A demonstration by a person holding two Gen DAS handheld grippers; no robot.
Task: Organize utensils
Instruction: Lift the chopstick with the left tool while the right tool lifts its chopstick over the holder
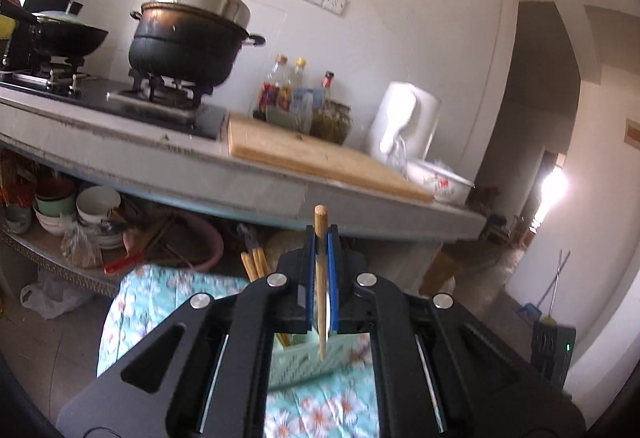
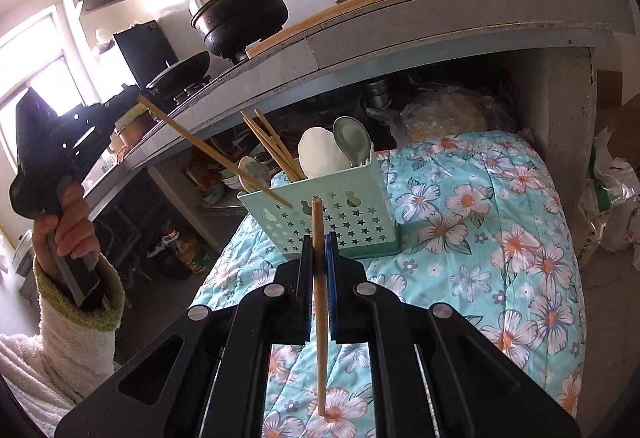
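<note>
A mint-green perforated utensil holder stands on a floral cloth. It holds several wooden chopsticks, a white spoon and a metal spoon. My right gripper is shut on one chopstick, just in front of the holder. My left gripper, held by a hand in a white sleeve, is up at the left. It is shut on another chopstick that slants down toward the holder's near rim. In the left wrist view that gripper pinches its chopstick above the holder.
A grey counter carries a black pot, a wok, a cutting board, bottles, a white kettle and a flowered bowl. Bowls and a pink basin sit underneath it. Plastic bags lie at the right.
</note>
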